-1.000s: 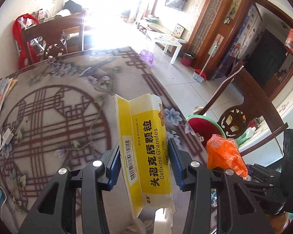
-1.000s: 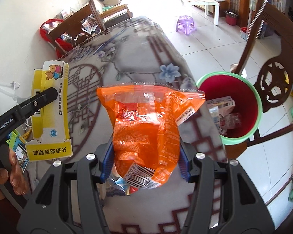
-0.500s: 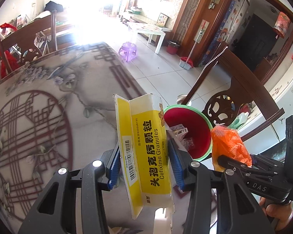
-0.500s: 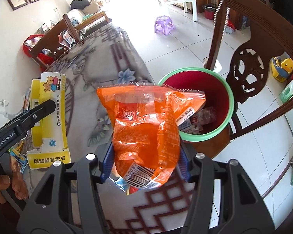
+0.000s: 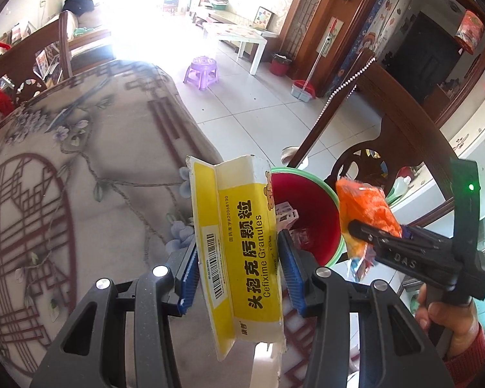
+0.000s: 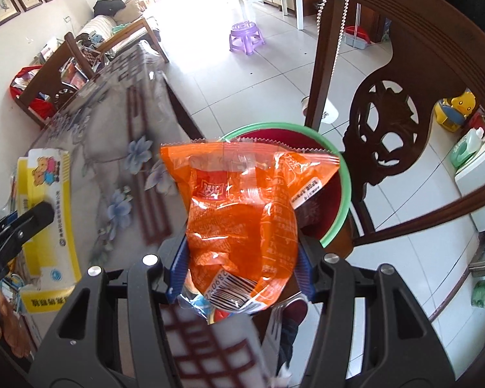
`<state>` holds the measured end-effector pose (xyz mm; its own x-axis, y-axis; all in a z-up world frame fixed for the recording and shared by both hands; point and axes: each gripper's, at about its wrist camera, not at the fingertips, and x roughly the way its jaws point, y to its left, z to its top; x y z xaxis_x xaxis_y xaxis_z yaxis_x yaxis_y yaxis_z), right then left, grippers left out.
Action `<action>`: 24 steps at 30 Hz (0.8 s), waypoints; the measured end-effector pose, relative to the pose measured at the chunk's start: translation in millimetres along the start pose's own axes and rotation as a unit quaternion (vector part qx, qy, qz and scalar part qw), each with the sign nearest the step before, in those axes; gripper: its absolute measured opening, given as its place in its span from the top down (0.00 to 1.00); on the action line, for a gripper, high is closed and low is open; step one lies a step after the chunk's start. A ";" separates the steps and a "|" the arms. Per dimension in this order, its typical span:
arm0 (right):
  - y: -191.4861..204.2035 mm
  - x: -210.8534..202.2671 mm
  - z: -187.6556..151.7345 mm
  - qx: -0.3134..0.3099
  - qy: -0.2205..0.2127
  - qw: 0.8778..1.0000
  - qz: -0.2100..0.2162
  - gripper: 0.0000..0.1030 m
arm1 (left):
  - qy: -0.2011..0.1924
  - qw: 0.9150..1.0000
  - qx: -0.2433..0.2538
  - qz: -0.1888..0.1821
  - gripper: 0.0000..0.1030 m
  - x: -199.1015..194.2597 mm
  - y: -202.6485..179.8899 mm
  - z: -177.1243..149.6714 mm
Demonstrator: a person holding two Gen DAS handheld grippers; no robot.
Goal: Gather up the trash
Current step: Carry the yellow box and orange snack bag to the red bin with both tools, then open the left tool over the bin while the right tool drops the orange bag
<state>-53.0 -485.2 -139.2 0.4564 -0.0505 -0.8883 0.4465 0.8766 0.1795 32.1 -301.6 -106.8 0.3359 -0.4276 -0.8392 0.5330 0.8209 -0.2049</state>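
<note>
My left gripper (image 5: 237, 270) is shut on a yellow and white medicine box (image 5: 239, 245), held upright over the table's right edge. The box also shows at the left of the right wrist view (image 6: 47, 223). My right gripper (image 6: 241, 271) is shut on an orange snack wrapper (image 6: 242, 213), held over the near rim of the red bin with a green rim (image 6: 344, 200). The wrapper (image 5: 365, 210) and bin (image 5: 310, 223) also show in the left wrist view, the bin just right of the box. Some packets lie inside the bin (image 5: 286, 215).
The table has a floral cloth (image 5: 80, 177). A dark wooden chair (image 6: 401, 103) stands right behind the bin. A purple stool (image 5: 202, 71) and a white low table (image 5: 239, 37) are far off on the tiled floor. Another chair (image 5: 26, 68) stands at the table's far end.
Both grippers have moved right, off the table toward the bin, each still holding its item. The orange wrapper now hangs over the bin's rim and the box is beside the bin.
</note>
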 end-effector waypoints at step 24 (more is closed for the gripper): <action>-86.4 -31.2 -31.9 0.094 -0.018 0.991 -0.093 0.13 | 0.017 0.993 0.095 -0.075 0.27 81.3 -101.3 45.3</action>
<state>-130.3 -544.1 -140.6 0.3788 -0.2226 -0.8983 0.6591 0.7463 0.0930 40.5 -436.7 -131.4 0.2165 -0.5234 -0.8241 0.7124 0.6619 -0.2331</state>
